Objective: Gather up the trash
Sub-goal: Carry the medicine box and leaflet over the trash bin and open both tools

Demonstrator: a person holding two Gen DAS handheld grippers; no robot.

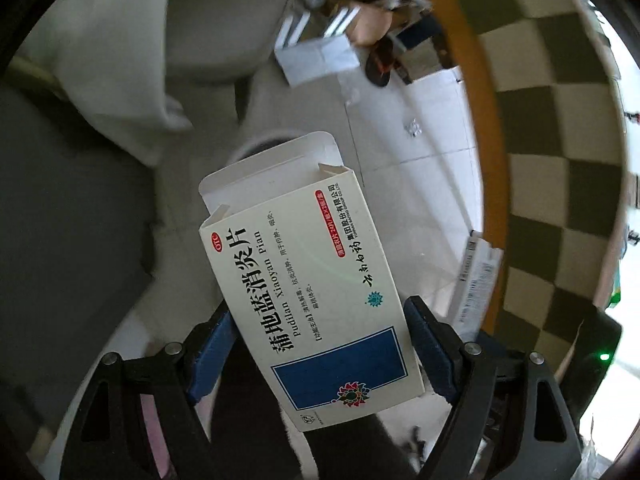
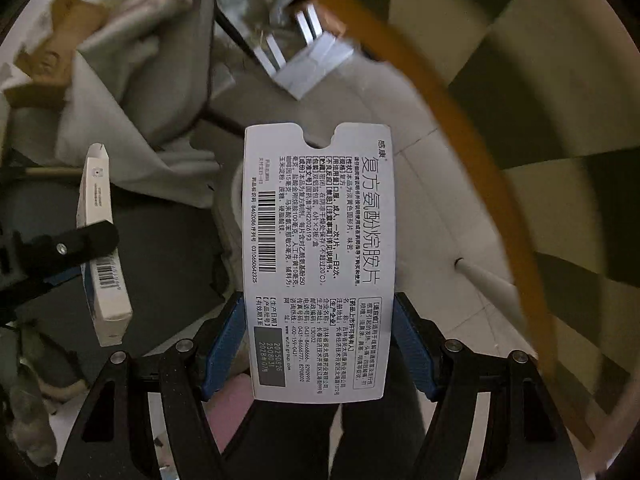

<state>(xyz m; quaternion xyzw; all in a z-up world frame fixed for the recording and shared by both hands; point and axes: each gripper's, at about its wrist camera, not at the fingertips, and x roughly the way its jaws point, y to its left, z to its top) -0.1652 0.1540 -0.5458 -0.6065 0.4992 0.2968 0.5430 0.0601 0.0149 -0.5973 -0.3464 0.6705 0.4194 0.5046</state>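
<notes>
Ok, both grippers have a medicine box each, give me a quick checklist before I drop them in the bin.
1. Left gripper clamped on the blue-and-white medicine box: ok.
2. Right gripper clamped on the white barcode box: ok.
3. Blue-and-white box's end flap closed: not ok, it stands open.
4. Bin in view: cannot tell; only a checkered, orange-edged surface and white floor tiles show.
5. Boxes clear of each other: ok.
</notes>
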